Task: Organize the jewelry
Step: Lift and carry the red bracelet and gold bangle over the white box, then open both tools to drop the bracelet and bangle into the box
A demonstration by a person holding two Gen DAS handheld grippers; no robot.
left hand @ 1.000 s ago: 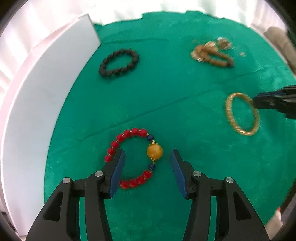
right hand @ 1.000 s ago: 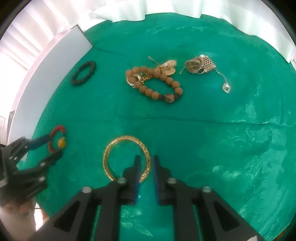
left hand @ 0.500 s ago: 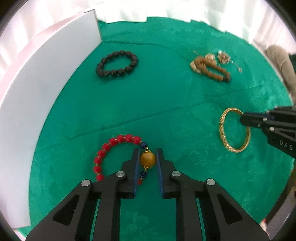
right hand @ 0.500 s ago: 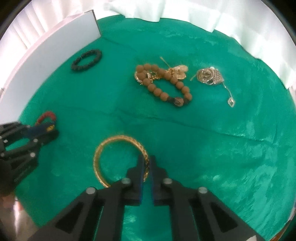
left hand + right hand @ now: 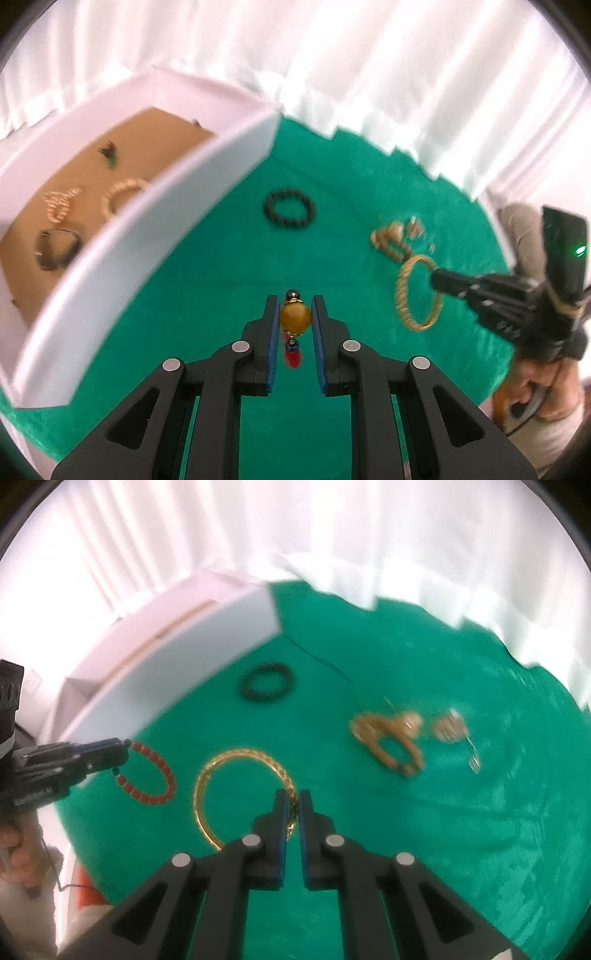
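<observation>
The left gripper (image 5: 294, 317) pinches the red beaded bracelet (image 5: 149, 773) by its amber bead, while the right gripper (image 5: 291, 806) clamps the gold woven bangle (image 5: 236, 794), which hangs toward ten o'clock.

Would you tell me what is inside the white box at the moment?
The white box has a tan floor holding a gold beaded bracelet, a pale chain piece, a dark ring-shaped piece and a small dark item. Its near wall hides the floor beside it.
</observation>
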